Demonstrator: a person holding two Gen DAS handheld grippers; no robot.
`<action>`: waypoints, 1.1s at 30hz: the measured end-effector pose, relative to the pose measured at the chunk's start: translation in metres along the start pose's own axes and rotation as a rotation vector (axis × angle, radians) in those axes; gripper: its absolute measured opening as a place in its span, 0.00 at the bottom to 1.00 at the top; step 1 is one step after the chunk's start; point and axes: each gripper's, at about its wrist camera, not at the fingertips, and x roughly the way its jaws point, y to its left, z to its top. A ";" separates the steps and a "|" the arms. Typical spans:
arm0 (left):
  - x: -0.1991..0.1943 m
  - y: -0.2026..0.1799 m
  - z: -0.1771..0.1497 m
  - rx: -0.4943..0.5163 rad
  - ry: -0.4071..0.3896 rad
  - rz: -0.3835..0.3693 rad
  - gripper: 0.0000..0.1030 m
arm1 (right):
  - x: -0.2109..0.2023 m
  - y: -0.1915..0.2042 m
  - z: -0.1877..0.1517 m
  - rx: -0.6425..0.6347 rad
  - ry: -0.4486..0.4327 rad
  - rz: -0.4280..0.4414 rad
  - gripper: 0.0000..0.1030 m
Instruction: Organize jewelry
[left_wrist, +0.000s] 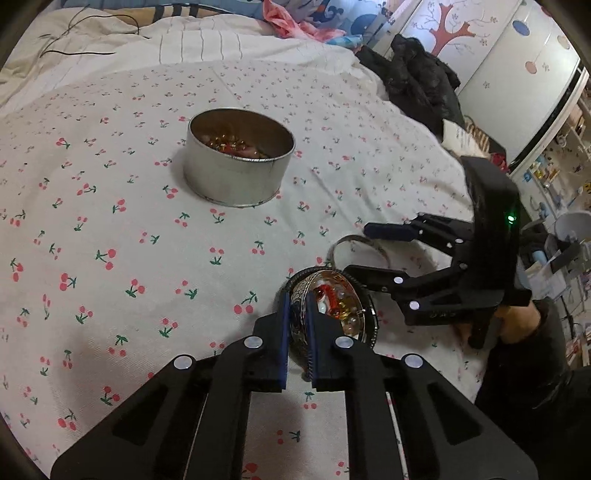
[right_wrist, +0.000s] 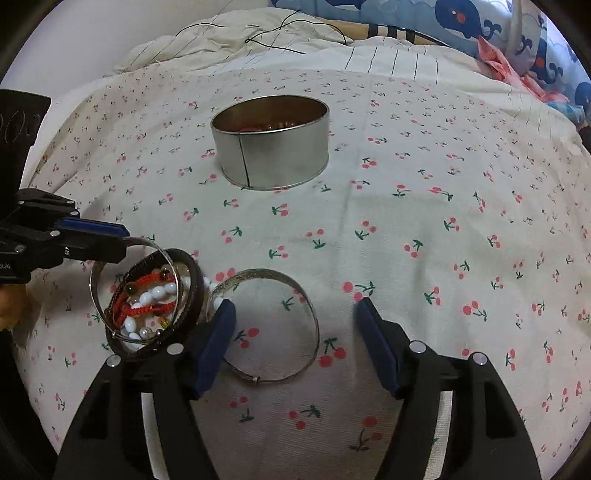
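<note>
From the left wrist view, the left gripper (left_wrist: 297, 343) was pinched shut on the rim of a silver bangle (left_wrist: 300, 328) belonging to a cluster of bracelets (left_wrist: 332, 306): dark bangles ringing red cord and white and amber beads. Gripping the rim probably served to lift or steady the pile. The round metal tin (left_wrist: 239, 162) stood well apart up the cherry-print bedsheet (left_wrist: 110, 221), already holding some beads, so it looked like the destination. The right gripper (left_wrist: 364, 251) stood open just beside the cluster.

From the right wrist view, the right gripper (right_wrist: 293, 332) gaped wide with nothing pressed between its pads. A separate thin silver bangle (right_wrist: 264, 325) lay flat on the sheet between the fingers, its left edge under the left finger (right_wrist: 216, 347). The cluster (right_wrist: 147, 302) sat just left, touching that bangle, with the left gripper (right_wrist: 92, 240) clamped on its far rim. The tin (right_wrist: 271, 140) stood well beyond.
</note>
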 end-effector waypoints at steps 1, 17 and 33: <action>-0.002 0.001 0.002 -0.008 -0.014 -0.010 0.07 | -0.002 -0.006 0.000 0.036 -0.007 0.025 0.63; -0.005 0.071 0.006 -0.311 -0.083 0.167 0.56 | -0.011 -0.004 0.002 0.023 -0.049 -0.054 0.05; 0.016 0.043 0.000 -0.134 -0.048 0.373 0.86 | -0.001 -0.021 0.012 0.093 -0.077 -0.158 0.41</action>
